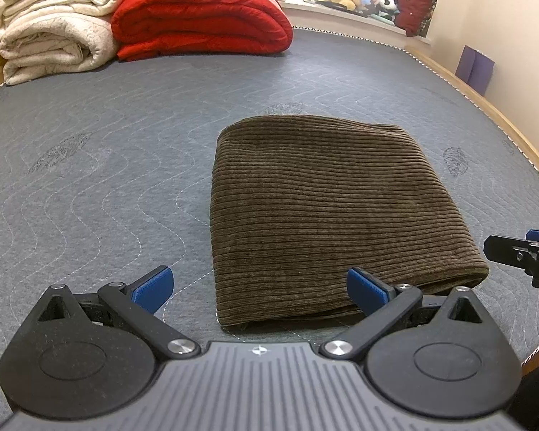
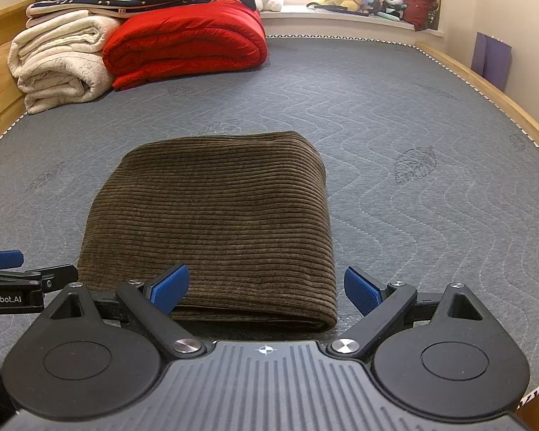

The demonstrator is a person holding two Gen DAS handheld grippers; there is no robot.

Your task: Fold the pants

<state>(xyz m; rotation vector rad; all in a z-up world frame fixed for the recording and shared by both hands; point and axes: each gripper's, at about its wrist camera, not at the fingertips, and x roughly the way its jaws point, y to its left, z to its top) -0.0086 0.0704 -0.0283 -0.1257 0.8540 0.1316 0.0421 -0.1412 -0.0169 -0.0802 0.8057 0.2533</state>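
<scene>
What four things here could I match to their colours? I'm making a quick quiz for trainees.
Things:
1. folded pants
2. quilt
3. mattress
4. gripper pads

Colours:
A. blue
B. red
C. brown
D. grey

Pairs: 1-C, 2-B, 3-D, 4-A

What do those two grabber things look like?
Both match: the left gripper and right gripper are black with round hinge discs, silver screws, a ribbed grey body bearing a small crosshair mark, and bumpy blue pads. The left one carries white lettering.
</scene>
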